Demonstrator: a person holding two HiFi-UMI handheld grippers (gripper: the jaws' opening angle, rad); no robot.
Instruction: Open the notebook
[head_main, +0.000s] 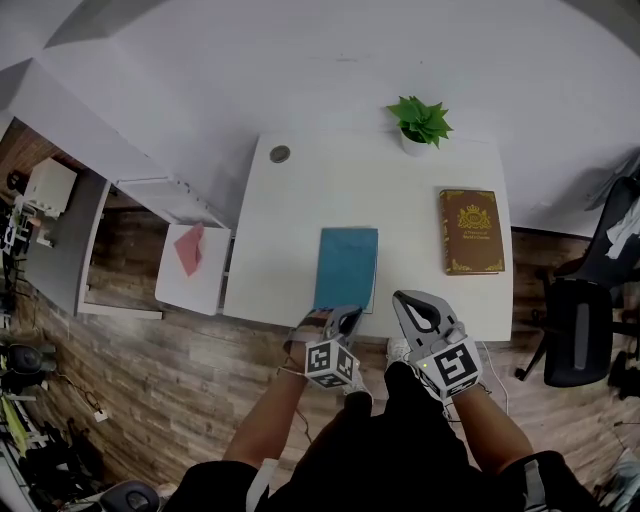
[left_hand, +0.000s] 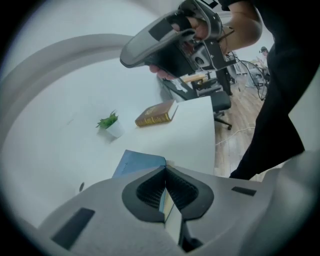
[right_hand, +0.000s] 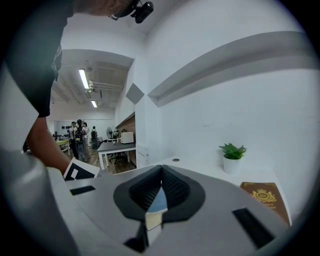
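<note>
A blue notebook (head_main: 346, 268) lies closed near the front edge of the white desk (head_main: 290, 230). My left gripper (head_main: 351, 314) sits at the notebook's near right corner. In the left gripper view the blue notebook (left_hand: 136, 165) lies just past the left gripper (left_hand: 165, 169), whose jaws are shut on a thin blue strip of cover, with cream page edges showing beside it. My right gripper (head_main: 399, 297) hovers at the desk's front edge, right of the notebook, jaws shut and holding nothing. In the right gripper view the right gripper (right_hand: 161, 168) shows a bit of the notebook (right_hand: 159, 202) through the hollow behind its tips.
A brown book with a gold crest (head_main: 471, 231) lies at the desk's right side and a potted plant (head_main: 420, 122) stands at the back. A cable grommet (head_main: 279, 154) is at the back left. A side table holds a red sheet (head_main: 190, 249); an office chair (head_main: 578, 330) is at right.
</note>
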